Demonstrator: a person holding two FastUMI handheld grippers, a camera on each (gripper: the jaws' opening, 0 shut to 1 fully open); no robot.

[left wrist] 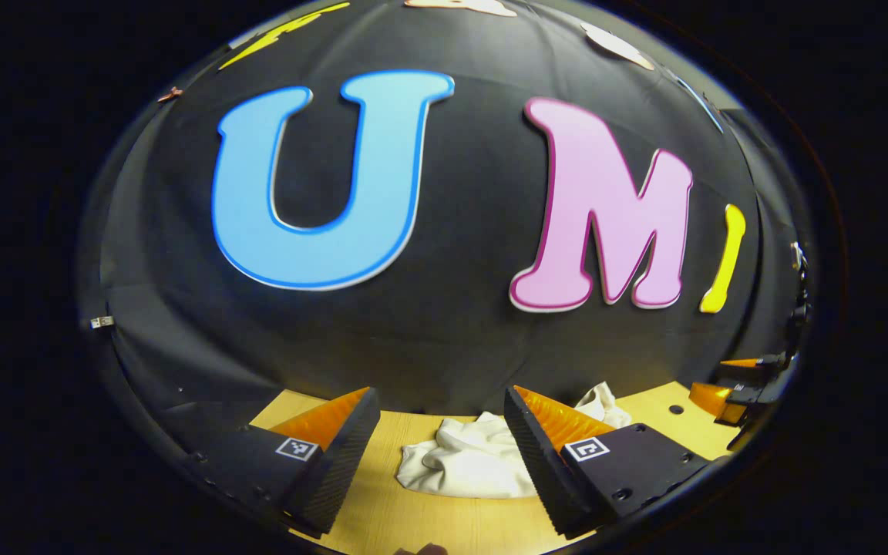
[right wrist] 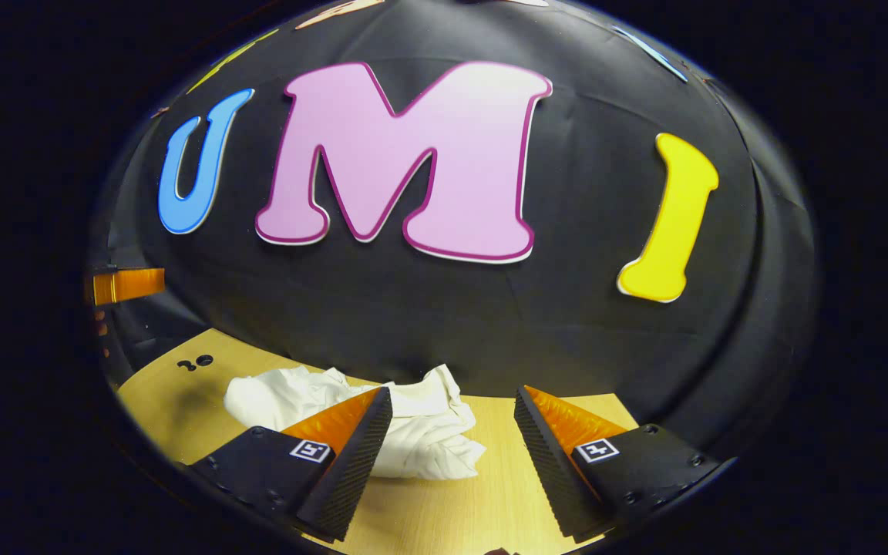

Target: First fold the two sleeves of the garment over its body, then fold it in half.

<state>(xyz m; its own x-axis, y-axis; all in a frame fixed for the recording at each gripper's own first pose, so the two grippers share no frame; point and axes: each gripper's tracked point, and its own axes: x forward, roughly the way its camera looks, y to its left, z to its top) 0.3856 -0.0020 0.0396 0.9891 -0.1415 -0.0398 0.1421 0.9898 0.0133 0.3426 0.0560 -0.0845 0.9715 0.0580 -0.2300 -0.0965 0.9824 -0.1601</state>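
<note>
Lying in a heap: white garment bunched at the back of the table

Crumpled into a soft mound, the garment [right wrist: 382, 420] sits on the table [right wrist: 452, 509] close under the black wall. No sleeve lies flat over a body and no clean half-fold shows; sleeves, hem and collar cannot be told apart in the folds.

The left gripper [left wrist: 440, 447] hangs above the table with its jaws spread wide and nothing between them; the garment [left wrist: 467, 462] lies ahead, partly behind its right finger. The right gripper [right wrist: 452, 455] is likewise wide open and holds nothing, with the heap ahead and to its left, part of it behind the left finger. In the left gripper view the right gripper [left wrist: 737, 389] shows at the far right edge.

By its look the cloth is thin, light and limp: it should lift easily, sag from any pinch and drag its folds along. Its surface seems matte, so slipping looks unlikely, though a pinch may catch several layers at once. A judgement only: the best holds would be on an outer edge or corner, one per gripper, well apart, so the cloth can be drawn flat
</note>
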